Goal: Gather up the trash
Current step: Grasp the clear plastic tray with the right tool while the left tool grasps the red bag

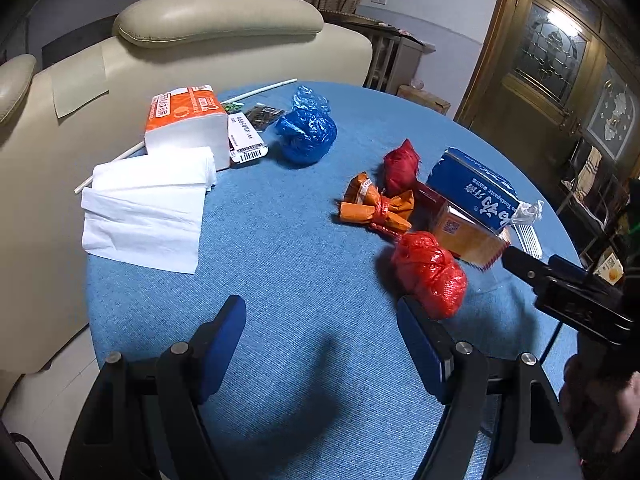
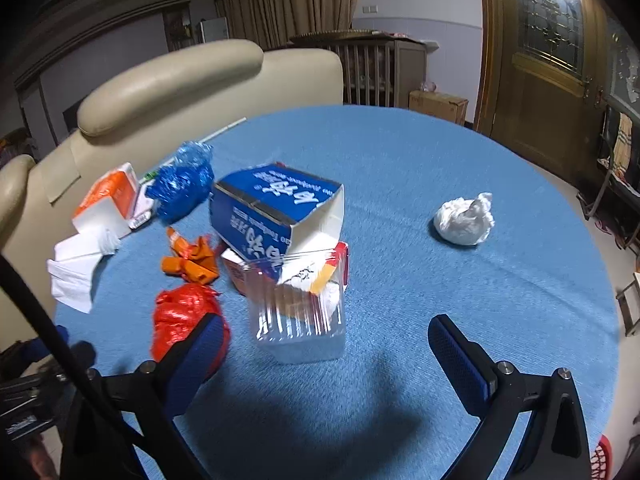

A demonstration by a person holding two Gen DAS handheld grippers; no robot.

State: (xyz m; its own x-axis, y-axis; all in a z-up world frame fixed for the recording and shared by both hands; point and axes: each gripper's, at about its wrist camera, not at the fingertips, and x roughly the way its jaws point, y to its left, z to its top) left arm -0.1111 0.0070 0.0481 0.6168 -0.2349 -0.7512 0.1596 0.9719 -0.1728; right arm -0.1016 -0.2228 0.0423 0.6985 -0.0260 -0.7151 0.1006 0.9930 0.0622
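Crinkled red plastic bundle (image 1: 430, 274) — knotted, glossy — both grippers (image 1: 322, 344) (image 2: 328, 356) spread wide, empty.

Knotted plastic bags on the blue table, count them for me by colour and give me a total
Red: 2, a glossy red bag nearest the left gripper and a darker red bag behind it.
Blue: 1, the blue bag.
Orange: 1, the orange bag.
White: 1, the white bag, seen only from the right wrist.
Total: 5

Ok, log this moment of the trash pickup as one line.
stage: approach | left tongs: open, empty | right tongs: open, empty | nearest: red bag, clear plastic tub | apart: white wad | table: blue cloth
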